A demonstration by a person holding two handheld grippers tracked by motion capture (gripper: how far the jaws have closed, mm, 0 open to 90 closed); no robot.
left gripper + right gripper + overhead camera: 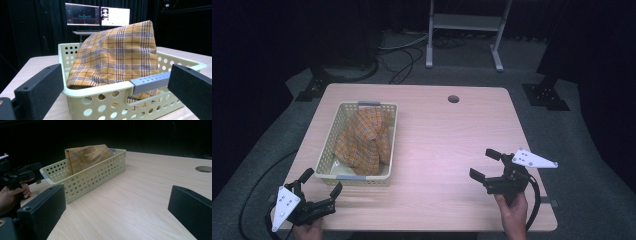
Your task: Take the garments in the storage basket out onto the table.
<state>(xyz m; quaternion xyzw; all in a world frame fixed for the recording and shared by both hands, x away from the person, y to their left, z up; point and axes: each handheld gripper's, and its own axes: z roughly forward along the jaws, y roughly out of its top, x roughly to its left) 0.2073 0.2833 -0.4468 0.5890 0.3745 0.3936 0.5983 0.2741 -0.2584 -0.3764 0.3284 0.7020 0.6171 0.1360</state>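
A pale yellow perforated basket (326, 150) stands on the left half of the wooden table (447, 135), and an orange plaid cloth (364, 137) is heaped inside it. From the left gripper view the cloth (115, 55) rises above the basket's rim (100, 88), which carries a grey handle strip (150, 81). My left gripper (321, 183) is open just in front of the basket's near end, holding nothing. My right gripper (485, 164) is open over bare table at the right, empty. In the right gripper view, the basket (87, 176) and the left gripper (26, 173) lie to the left.
A round cable hole (453, 99) sits near the table's far edge. Beyond the table are a metal stand (464, 30) and floor cables. Monitors (97, 16) glow in the dark background. Bare wood stretches between the basket and my right gripper.
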